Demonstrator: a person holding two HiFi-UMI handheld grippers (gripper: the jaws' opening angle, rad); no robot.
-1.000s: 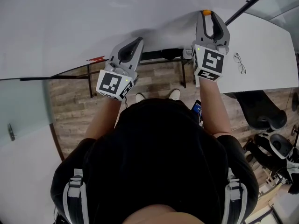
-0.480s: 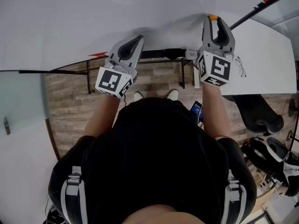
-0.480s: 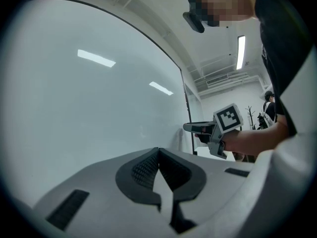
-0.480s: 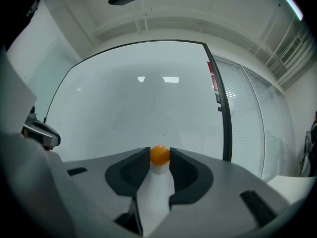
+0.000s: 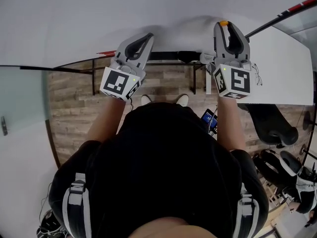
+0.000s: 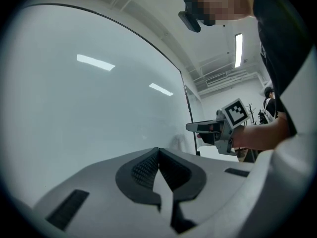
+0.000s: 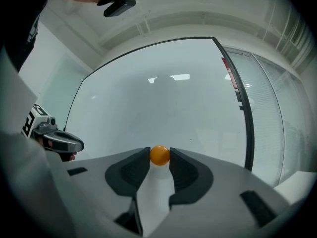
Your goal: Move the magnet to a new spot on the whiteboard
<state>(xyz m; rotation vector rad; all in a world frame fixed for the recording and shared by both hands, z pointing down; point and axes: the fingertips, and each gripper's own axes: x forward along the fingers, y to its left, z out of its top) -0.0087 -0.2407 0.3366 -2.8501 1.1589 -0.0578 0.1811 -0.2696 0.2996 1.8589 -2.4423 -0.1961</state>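
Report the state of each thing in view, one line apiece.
Left gripper: jaws shut, nothing between them.
Right gripper: jaws closed on the magnet.
Magnet: orange, pinched between the right gripper's jaws, close to the whiteboard; contact with it unclear.
Whiteboard: upright, no writing visible.

My right gripper (image 5: 226, 26) is covering most of the orange magnet (image 5: 224, 22) in the head view, and the whiteboard (image 5: 148, 9) is running off its top edge.
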